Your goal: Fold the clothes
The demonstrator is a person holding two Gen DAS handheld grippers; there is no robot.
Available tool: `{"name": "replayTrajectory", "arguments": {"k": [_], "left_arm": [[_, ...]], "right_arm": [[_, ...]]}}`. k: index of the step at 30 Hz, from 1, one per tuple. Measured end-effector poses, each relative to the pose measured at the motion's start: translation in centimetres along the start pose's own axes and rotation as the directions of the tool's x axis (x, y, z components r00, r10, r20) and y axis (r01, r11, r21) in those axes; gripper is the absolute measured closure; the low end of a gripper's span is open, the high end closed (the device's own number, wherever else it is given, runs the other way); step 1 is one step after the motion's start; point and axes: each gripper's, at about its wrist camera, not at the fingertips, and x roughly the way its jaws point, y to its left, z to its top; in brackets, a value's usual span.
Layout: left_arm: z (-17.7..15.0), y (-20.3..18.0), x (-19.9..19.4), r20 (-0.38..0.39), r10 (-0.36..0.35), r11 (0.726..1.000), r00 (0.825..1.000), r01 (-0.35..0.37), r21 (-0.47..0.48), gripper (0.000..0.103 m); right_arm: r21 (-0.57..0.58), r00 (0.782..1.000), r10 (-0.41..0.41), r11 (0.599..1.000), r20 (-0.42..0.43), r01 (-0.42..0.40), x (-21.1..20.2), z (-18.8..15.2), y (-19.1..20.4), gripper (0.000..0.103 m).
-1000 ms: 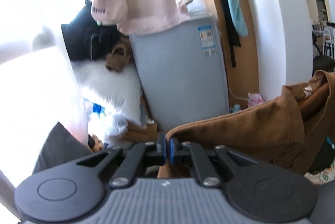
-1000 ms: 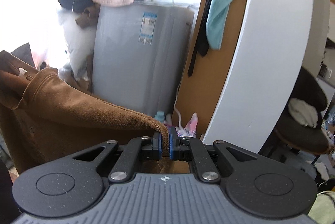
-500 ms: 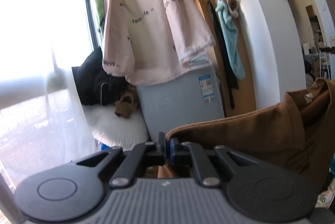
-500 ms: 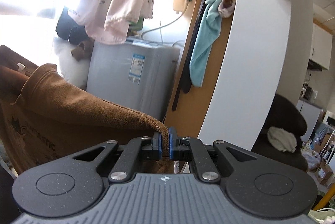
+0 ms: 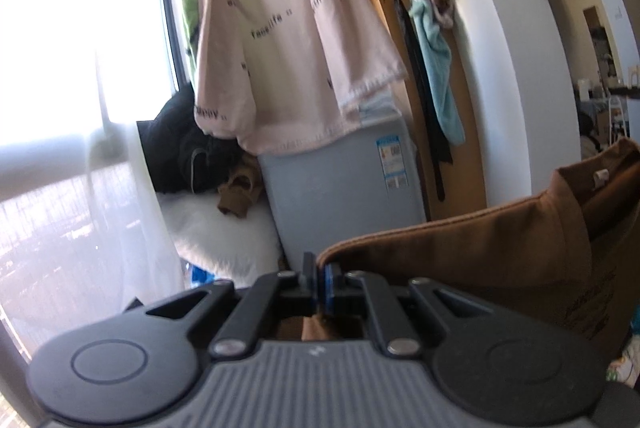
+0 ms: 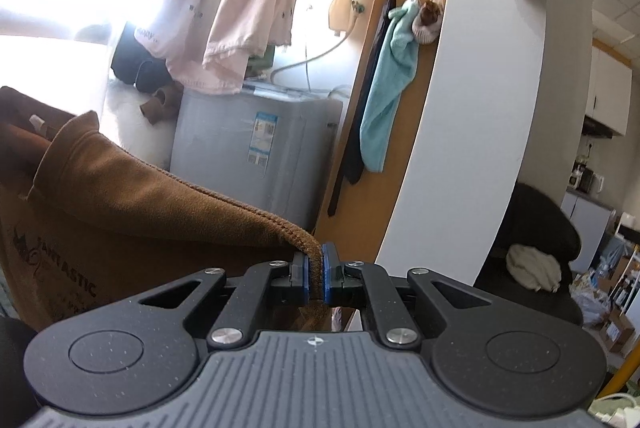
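Left gripper (image 5: 320, 278): clamped on the brown shirt (image 5: 500, 252) edge.
Right gripper (image 6: 315, 278): clamped on the shirt's far hem.
Shirt: held stretched between both grippers.

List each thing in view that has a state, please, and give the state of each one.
left gripper: shut on the brown shirt's edge
right gripper: shut on the shirt's stitched edge
brown shirt: held up, spread between both grippers
pink garment: hanging
teal towel: hanging

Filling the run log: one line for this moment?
left gripper: shut on brown fabric shirt | right gripper: shut on shirt | shirt held aloft
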Motion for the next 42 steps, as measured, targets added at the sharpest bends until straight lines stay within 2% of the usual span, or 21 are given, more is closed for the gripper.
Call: {"name": "replayTrajectory", "arguments": {"k": [6,15,31,42], "left_arm": [[-4.3,-1.0,2.9,-0.112,-0.022,1.000,0.993,0.020,-0.016,0.099],[-11.3,-1.0,7.5,-0.255,-0.082,0.995,0.963,0.062,-0.084,0.099],[-18.6,-0.2,16.2,-0.398,-0.150,0.986,0.905,0.105,-0.133,0.099],[-23.9,-0.6,21.7,-0.491,-0.172,0.983,0.854,0.119,-0.136,0.099]], "right_arm": [[0.031,0.995,0.032,0.999,-0.097,-0.029,3.7,-3.6,0.2,0.098],[0.081,0.965,0.076,0.995,-0.252,-0.058,9.0,-9.3,1.5,0.098],[0.073,0.886,0.111,0.993,-0.451,-0.087,18.3,-15.5,4.6,0.098],[0.047,0.822,0.136,0.990,-0.553,-0.132,25.3,-20.1,6.4,0.098]]}}
